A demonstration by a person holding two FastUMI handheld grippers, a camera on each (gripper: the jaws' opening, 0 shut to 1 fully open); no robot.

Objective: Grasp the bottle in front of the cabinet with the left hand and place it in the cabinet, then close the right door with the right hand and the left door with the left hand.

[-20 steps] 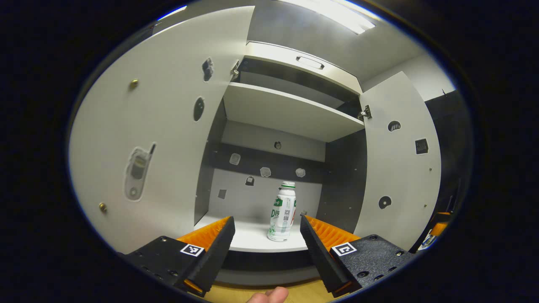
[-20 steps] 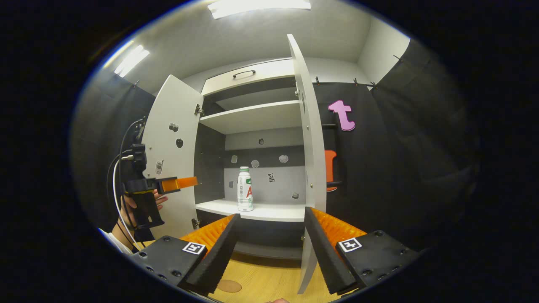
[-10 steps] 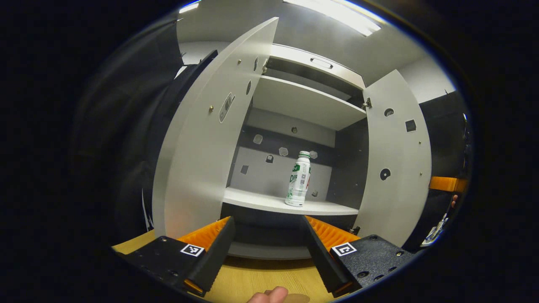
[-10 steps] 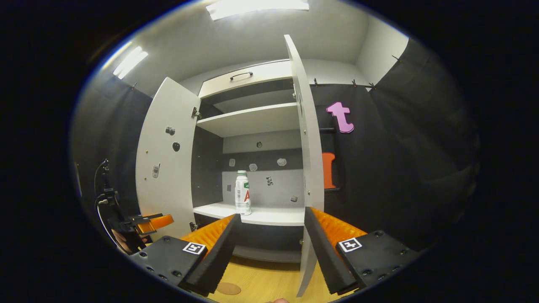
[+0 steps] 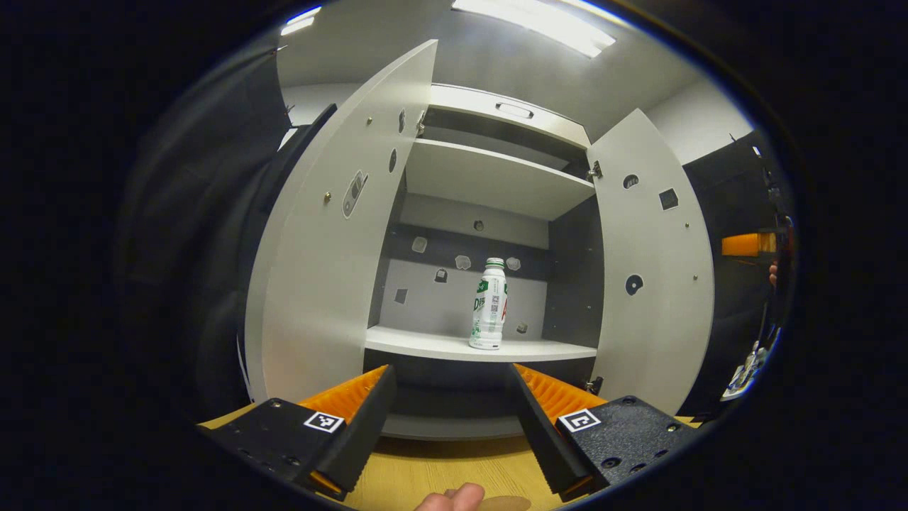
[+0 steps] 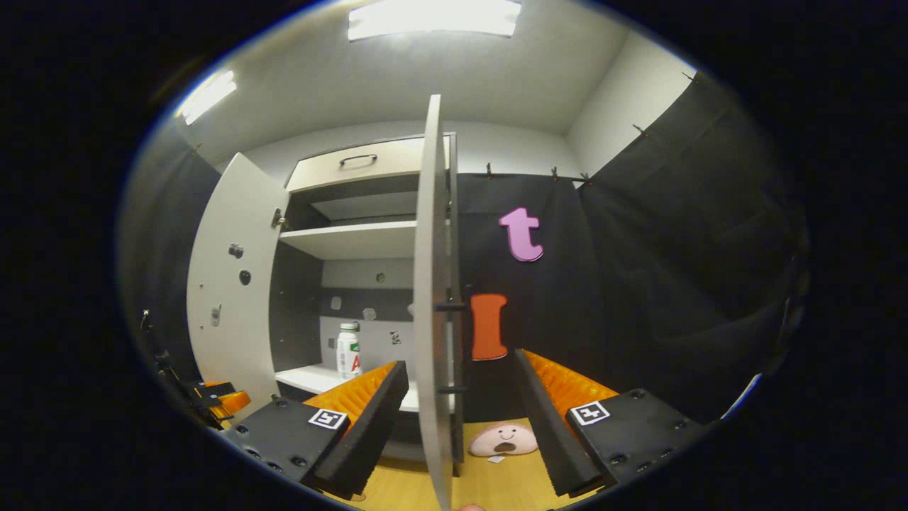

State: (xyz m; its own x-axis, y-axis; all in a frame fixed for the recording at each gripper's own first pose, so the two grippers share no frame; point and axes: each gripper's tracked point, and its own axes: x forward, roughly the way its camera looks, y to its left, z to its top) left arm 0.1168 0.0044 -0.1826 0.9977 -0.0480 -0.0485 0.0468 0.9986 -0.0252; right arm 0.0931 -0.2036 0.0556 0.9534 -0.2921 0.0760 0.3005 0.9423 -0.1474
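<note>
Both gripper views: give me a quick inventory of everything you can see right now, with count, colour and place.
Cabinet: one, white with dark inner walls, straight ahead.
Doors: two, white, both open; left door, right door, seen edge-on in the right gripper view.
Bottle: one, white with green cap, upright on the lower shelf.
Upper shelf: one, white, nothing seen on it.
Drawer: one, white with dark handle, top of cabinet.
Face-shaped toy: one, pink, on the wooden floor beside the right door.
Left gripper: open, holding nothing.
Right gripper: open, right door edge between its fingers.
</note>
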